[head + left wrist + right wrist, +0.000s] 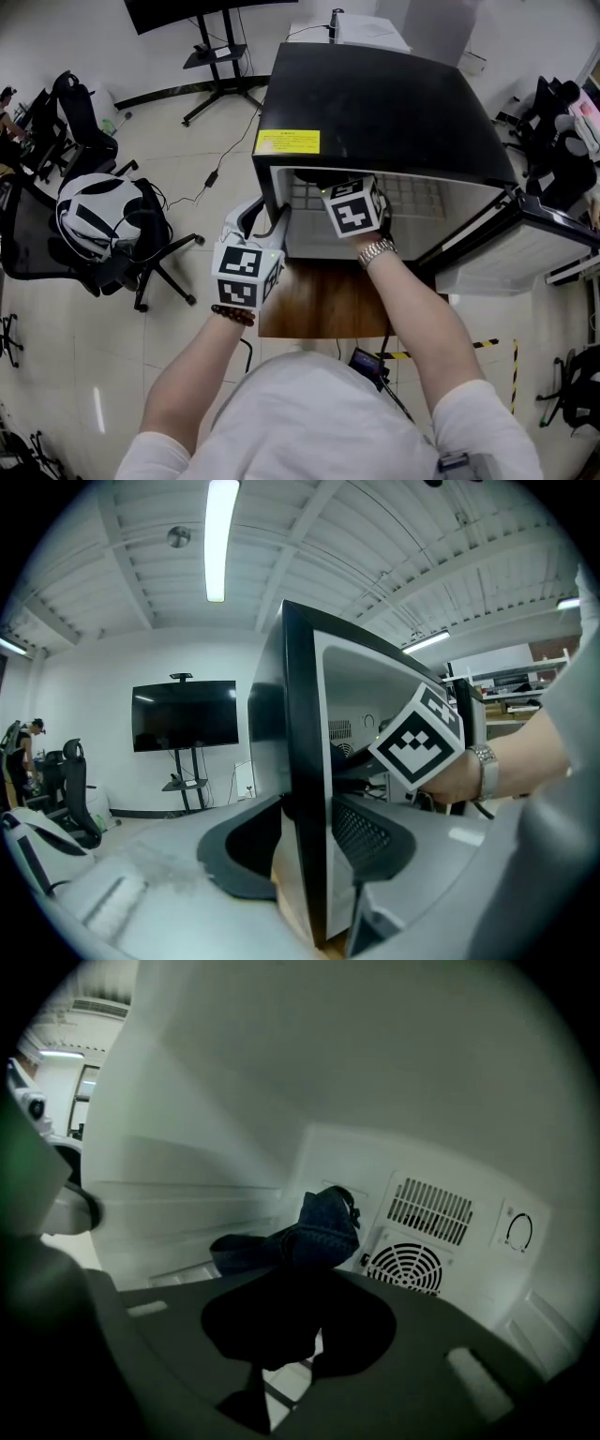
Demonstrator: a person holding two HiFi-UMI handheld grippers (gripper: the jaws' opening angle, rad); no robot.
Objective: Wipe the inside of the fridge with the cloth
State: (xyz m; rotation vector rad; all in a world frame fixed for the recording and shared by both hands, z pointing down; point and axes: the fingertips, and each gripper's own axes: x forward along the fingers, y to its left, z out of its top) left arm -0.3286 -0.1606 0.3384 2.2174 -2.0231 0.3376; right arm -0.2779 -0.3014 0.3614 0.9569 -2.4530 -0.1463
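Fridge (375,94) stood on wooden surface (323,305); left claw (305,855) clamped its side wall (302,761), right claw (314,1340) pinched the cloth (300,1232) inside. Office chairs (80,117) stood left of the left claw.

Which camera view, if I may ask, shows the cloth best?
The right gripper view: the dark cloth is bunched in its jaws inside the fridge. The head and left gripper views do not show it.

Glossy black fridge (375,103), dark woven cloth (314,1227)

Dark cloth (314,1232) gripped in jaws, fridge (234,1101) vent (405,1265) behind
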